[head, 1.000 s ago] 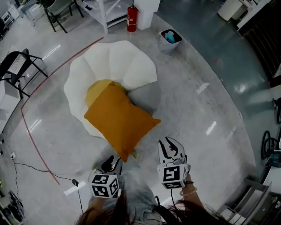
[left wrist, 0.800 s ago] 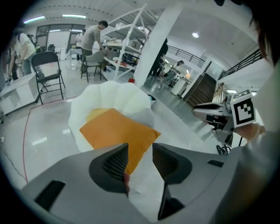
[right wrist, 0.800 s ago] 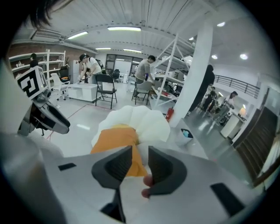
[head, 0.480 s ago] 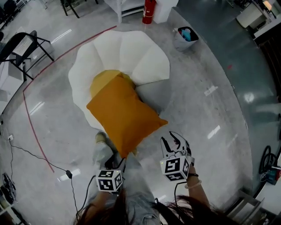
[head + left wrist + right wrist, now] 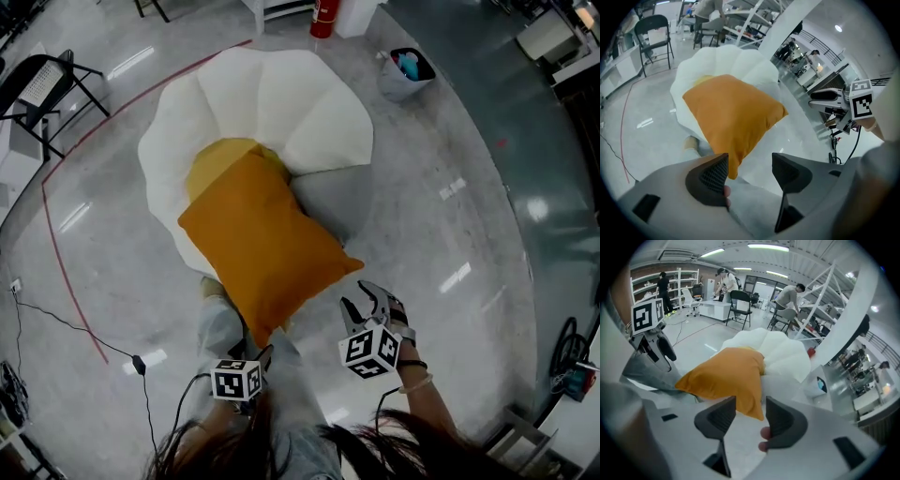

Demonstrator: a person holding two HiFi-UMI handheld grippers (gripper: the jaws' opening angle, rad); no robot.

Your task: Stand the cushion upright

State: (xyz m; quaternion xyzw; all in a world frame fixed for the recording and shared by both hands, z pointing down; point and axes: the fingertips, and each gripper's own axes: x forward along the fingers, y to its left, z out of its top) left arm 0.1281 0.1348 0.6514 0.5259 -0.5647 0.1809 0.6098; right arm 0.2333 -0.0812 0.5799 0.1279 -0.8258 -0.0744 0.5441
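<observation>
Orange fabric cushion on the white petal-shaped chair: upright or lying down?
Lying slanted: orange fabric cushion shows its broad face upward, corner overhanging white petal-shaped chair.

We see a glossy grey concrete floor [image 5: 450, 309]. On it stands a white armchair [image 5: 281, 94] with a petal-shaped back and a grey seat. Beyond the armchair stands a red fire extinguisher [image 5: 323, 14], and near it a grey bin [image 5: 389, 84] holding something blue. A black folding chair [image 5: 42, 89] stands at far left. A red line [image 5: 62, 272] curves across the floor, with a black cable [image 5: 75, 328] trailing beside it.
</observation>
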